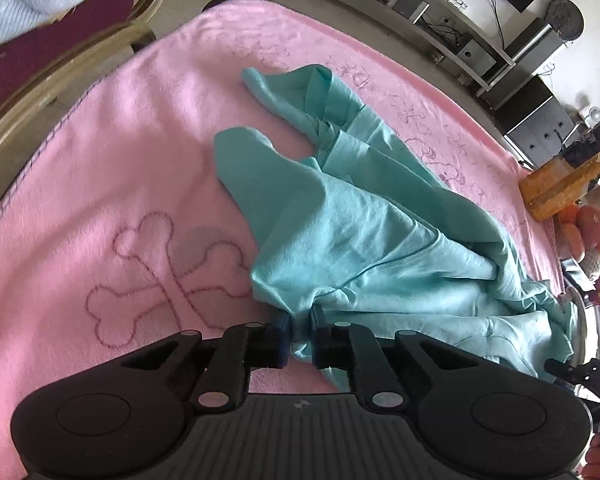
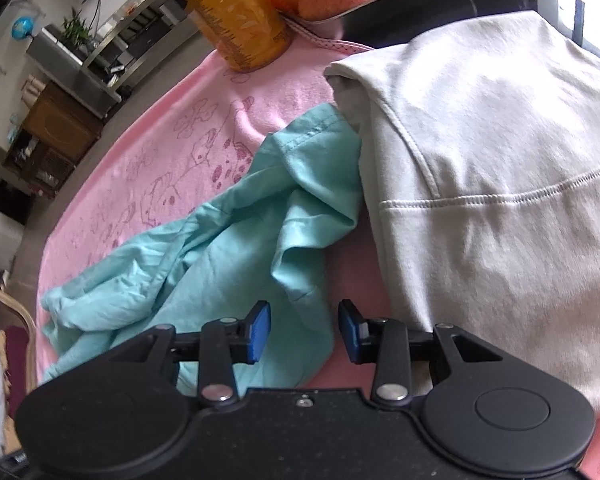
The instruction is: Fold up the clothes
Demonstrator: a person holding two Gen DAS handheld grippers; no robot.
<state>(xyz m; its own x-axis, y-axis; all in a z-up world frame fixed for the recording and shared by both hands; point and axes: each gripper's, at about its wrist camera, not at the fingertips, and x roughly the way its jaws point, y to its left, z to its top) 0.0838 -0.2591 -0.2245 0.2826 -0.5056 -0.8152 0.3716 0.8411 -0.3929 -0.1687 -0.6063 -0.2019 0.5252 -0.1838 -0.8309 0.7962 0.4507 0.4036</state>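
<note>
Cream garment (image 2: 500, 184) showing only in right view at 2 o'clock, crowding teal shirt (image 2: 228, 248), right gripper (image 2: 304, 332) gaping released, left gripper (image 1: 300, 340) pinching shirt hem, orange bottle (image 2: 240, 20) standing at 11 o'clock.

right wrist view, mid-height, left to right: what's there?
Chair frame → pink blanket → teal garment → white hoodie.
</note>
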